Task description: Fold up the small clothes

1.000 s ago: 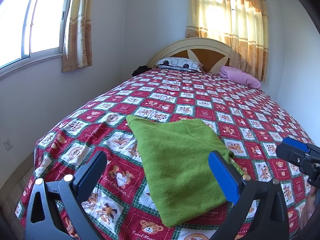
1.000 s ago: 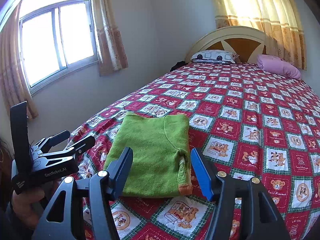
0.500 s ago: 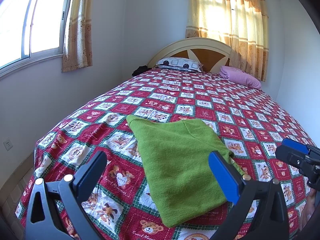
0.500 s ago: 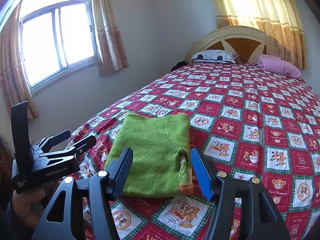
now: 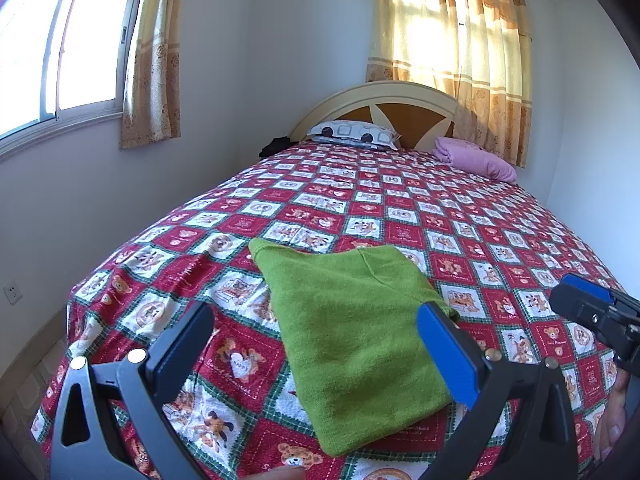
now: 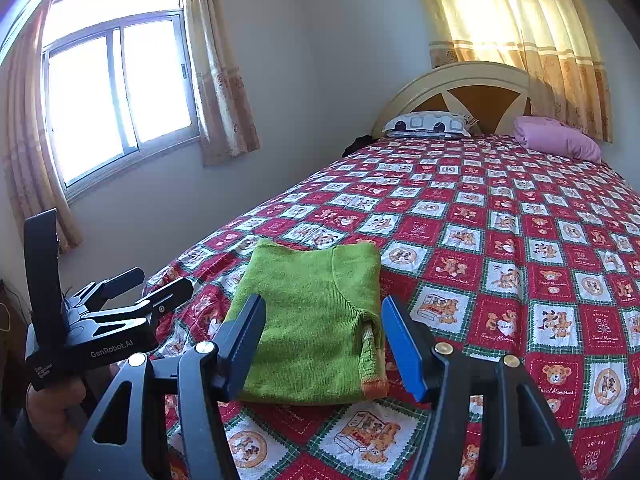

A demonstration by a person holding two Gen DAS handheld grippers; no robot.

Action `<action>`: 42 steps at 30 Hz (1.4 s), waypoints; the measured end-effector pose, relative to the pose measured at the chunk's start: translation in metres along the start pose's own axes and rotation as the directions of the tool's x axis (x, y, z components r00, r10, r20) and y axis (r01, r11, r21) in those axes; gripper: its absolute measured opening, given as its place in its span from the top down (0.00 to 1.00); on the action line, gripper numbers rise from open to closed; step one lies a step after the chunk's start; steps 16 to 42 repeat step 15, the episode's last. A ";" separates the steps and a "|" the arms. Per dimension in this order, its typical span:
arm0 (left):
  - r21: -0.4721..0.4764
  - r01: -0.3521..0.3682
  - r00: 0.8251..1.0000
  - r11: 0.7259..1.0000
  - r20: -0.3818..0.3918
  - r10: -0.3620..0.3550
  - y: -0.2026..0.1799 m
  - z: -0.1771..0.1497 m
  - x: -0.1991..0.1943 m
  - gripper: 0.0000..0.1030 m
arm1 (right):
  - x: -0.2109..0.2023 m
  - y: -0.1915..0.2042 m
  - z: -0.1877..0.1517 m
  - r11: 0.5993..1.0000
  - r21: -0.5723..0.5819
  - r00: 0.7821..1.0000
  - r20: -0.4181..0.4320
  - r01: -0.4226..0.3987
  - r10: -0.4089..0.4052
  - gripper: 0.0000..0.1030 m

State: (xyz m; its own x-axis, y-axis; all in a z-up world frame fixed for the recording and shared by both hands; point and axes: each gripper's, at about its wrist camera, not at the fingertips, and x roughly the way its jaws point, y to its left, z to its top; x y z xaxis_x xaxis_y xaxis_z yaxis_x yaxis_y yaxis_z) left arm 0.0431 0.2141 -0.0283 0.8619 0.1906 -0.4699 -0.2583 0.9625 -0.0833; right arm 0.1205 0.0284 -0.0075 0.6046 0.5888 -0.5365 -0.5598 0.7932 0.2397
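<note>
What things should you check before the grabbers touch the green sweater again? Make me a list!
1. Green sweater lies flat on the bedspread, folded into a neat block: ok.
2. Left gripper is open with nothing between its fingers: ok.
3. Right gripper is open and empty too: ok.
4. Both grippers are apart from the sweater, not snagging it: ok.
5. Orange-trimmed cuff is tucked inside the fold: not ok, it shows along the right edge.
6. Layers underneath are smooth: cannot tell, they are hidden.
</note>
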 end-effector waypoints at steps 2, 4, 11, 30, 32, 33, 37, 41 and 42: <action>0.003 -0.009 1.000 1.000 0.003 0.009 -0.001 0.002 0.000 0.00 | 0.000 0.000 -0.001 1.000 -0.003 1.000 0.000 0.000 0.000 0.41; 0.010 -0.017 1.000 1.000 0.004 0.017 -0.001 0.003 0.000 0.00 | 0.000 0.001 -0.001 1.000 -0.007 1.000 -0.001 -0.002 0.002 0.41; 0.027 -0.049 0.999 0.998 -0.007 0.049 0.001 0.001 0.005 0.00 | 0.002 0.004 -0.004 1.000 -0.018 1.000 -0.016 -0.011 0.010 0.40; 0.035 -0.059 0.998 0.998 -0.015 0.060 0.002 -0.002 0.009 0.00 | 0.003 0.003 -0.004 1.000 -0.016 1.000 -0.020 -0.011 0.011 0.40; 0.035 -0.059 0.998 0.998 -0.015 0.060 0.002 -0.002 0.009 0.00 | 0.003 0.003 -0.004 1.000 -0.016 1.000 -0.020 -0.011 0.011 0.40; 0.035 -0.059 0.998 0.998 -0.015 0.060 0.002 -0.002 0.009 0.00 | 0.003 0.003 -0.004 1.000 -0.016 1.000 -0.020 -0.011 0.011 0.40; 0.035 -0.059 0.998 0.998 -0.015 0.060 0.002 -0.002 0.009 0.00 | 0.003 0.003 -0.004 1.000 -0.016 1.000 -0.020 -0.011 0.011 0.40; 0.035 -0.059 0.998 0.998 -0.015 0.060 0.002 -0.002 0.009 0.00 | 0.003 0.003 -0.004 1.000 -0.016 1.000 -0.020 -0.011 0.011 0.40; 0.035 -0.059 0.998 0.998 -0.015 0.060 0.002 -0.002 0.009 0.00 | 0.003 0.003 -0.004 1.000 -0.016 1.000 -0.020 -0.011 0.011 0.40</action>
